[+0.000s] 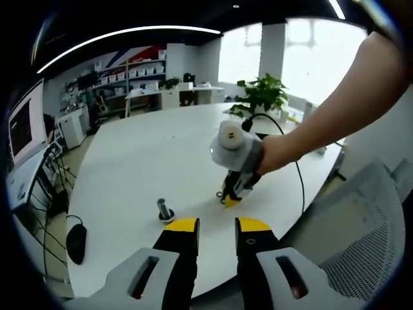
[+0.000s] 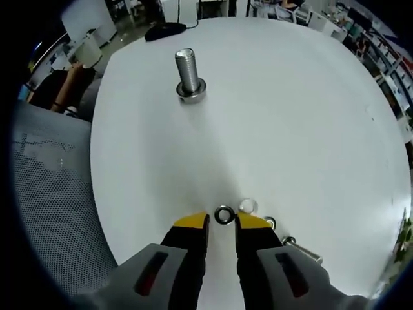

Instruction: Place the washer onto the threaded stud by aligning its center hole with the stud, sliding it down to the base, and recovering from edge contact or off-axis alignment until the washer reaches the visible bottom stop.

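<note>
1. Writing first: the only mark I can see is a small round label on the grey housing of the right tool (image 1: 231, 195) in the left gripper view; it looks like a two-digit number, but it is too blurred for me to read.
2. My left tool (image 1: 217, 225) hovers above the near edge of the white bench (image 1: 142, 161), its yellow-tipped jaws parted with nothing between them.
3. The right tool (image 2: 222, 221) is down at the bench surface, jaws slightly apart. A dark washer (image 2: 224, 214) lies flat just ahead of the gap, at the tips — I cannot tell whether the jaws touch it, and it is not gripped.
4. Just beside it rest a pale washer (image 2: 247, 206), another small ring (image 2: 270, 223) against the right jaw, and a bolt (image 2: 302, 250) lying on its side.
5. The threaded stud (image 2: 188, 72) stands upright on its base, well apart from the washers, with bare bench between them. I also see it in the left gripper view (image 1: 164, 209), near the bench edge.
6. Edges: a mesh chair (image 2: 48, 194) sits close against the bench rim, and a black mouse (image 1: 76, 242) lies near the far-side edge — the middle of the bench is open.
</note>
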A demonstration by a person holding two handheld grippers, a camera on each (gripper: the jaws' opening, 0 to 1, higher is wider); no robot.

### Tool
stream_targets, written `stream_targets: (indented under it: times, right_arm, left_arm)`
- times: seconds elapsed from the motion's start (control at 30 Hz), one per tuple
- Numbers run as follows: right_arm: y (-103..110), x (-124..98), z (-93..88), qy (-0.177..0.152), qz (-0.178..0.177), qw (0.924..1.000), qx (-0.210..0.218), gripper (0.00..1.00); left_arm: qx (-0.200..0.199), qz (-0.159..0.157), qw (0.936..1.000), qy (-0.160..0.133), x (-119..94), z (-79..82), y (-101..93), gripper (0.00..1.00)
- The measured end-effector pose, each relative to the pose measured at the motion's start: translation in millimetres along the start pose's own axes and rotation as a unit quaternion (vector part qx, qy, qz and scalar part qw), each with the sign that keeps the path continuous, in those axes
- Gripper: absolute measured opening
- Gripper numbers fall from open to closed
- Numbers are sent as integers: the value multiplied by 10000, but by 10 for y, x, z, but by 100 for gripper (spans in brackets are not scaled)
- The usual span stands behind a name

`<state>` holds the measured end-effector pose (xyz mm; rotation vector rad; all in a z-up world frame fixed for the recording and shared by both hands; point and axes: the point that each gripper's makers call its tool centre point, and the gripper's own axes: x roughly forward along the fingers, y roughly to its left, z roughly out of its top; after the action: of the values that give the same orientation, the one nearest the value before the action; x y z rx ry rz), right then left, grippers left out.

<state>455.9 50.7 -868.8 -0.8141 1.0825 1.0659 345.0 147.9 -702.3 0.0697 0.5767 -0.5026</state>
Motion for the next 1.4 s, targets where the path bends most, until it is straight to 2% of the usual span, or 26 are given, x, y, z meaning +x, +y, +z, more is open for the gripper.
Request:
stream_targets:
  times: [0.17, 0.27, 0.47, 0.5, 0.57, 0.63, 0.7, 0.93, 1.2, 1.4]
  right_arm:
    - [15, 5, 19, 171, 70, 9995, -253, 16]
    - [25, 4, 20, 534, 91, 9969, -576, 16]
    - [7, 31, 32, 1008, 163, 9935, -507, 14]
    - [-23, 29, 55, 1022, 87, 9922, -705, 14]
    - [32, 25, 41, 1203, 59, 9907, -628, 14]
    - [36, 40, 49, 1303, -78, 9877, -855, 14]
    - [56, 35, 47, 1365, -145, 9866, -877, 14]
    - [26, 11, 26, 1191, -98, 9905, -684, 14]
    - [7, -2, 3, 534, -110, 9981, -277, 13]
    - [-12, -16, -29, 324, -61, 9994, 68, 13]
  left_arm:
    - [6, -12, 10000, 11, 3, -4, -5, 20]
    - [11, -20, 10000, 19, 4, -8, -8, 20]
    - [17, -37, 10000, 35, 5, -12, -17, 20]
    - [18, -35, 10000, 35, 5, -11, -16, 20]
    - [14, -31, 10000, 17, 4, -6, -13, 20]
    - [14, -27, 10000, 35, 3, -14, -11, 20]
    - [11, -28, 10000, 27, 1, -8, -14, 19]
    - [11, -29, 10000, 28, 2, -10, -14, 19]
    - [6, -32, 10000, 8, 2, -4, -12, 19]
    - [-4, -42, 10000, 27, 6, -11, -10, 19]
